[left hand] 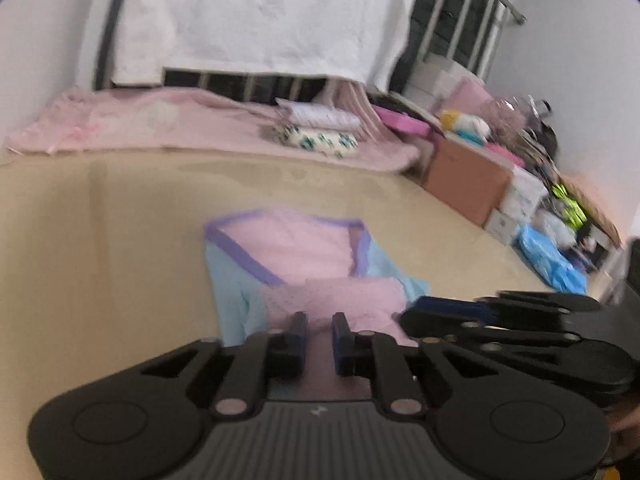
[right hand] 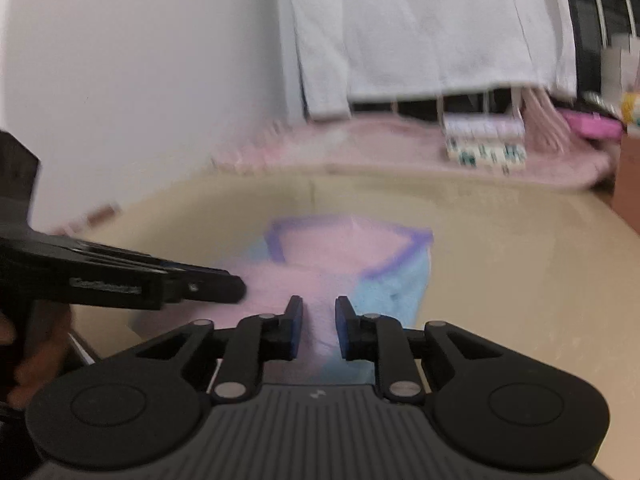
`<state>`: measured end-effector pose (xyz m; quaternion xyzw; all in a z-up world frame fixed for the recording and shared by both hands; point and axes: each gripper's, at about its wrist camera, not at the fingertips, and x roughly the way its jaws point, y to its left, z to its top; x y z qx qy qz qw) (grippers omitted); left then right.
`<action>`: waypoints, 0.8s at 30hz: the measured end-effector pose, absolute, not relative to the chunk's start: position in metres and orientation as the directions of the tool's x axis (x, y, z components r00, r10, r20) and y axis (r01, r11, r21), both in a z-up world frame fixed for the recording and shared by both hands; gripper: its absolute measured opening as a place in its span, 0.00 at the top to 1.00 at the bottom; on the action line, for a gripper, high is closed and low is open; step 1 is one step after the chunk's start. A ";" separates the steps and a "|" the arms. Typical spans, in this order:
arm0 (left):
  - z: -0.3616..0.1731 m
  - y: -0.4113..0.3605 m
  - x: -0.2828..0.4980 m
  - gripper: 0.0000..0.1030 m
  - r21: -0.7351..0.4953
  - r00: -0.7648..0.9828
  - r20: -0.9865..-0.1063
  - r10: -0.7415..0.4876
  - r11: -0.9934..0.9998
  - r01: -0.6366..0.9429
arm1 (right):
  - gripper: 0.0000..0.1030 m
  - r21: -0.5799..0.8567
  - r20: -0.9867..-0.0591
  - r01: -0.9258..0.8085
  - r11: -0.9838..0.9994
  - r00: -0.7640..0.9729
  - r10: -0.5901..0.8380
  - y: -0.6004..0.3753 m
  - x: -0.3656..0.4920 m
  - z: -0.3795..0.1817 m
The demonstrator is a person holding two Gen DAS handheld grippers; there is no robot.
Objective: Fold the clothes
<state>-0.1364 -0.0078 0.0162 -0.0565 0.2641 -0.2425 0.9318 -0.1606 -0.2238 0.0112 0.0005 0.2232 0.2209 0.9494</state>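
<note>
Parted, both jaws: left gripper [left hand: 319,322] and right gripper [right hand: 319,307] over pink-and-blue garment [left hand: 304,264] on beige mat [left hand: 120,220] (blurred). Beyond: 2 folded clothes [left hand: 320,130], cardboard box [left hand: 468,180].

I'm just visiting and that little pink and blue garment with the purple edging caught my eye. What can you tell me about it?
The pink and light blue garment with purple trim lies flat on the tan surface, soft, thin fabric by the look of it. Purple edging frames a pink panel at the far end; blue shows along both sides, and a pink part is folded over the near end. Both grippers, left and right, sit at its near edge with gaps between their fingers; blur hides whether either touches the cloth.
</note>
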 end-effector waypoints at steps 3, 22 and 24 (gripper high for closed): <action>0.010 -0.004 -0.131 0.54 -0.244 0.734 -0.493 -0.467 0.884 0.399 | 0.81 0.088 -0.469 -0.449 0.889 0.769 0.434 -0.221 -0.158 0.006; 0.021 0.000 0.021 0.70 -0.206 0.640 -0.683 -0.352 0.933 0.294 | 0.75 0.144 -0.700 -0.349 0.926 0.626 0.345 -0.269 0.027 0.024; 0.019 0.000 0.022 0.99 -0.222 0.631 -0.682 -0.370 0.927 0.303 | 0.98 0.126 -0.693 -0.382 0.915 0.627 0.357 -0.267 0.022 0.022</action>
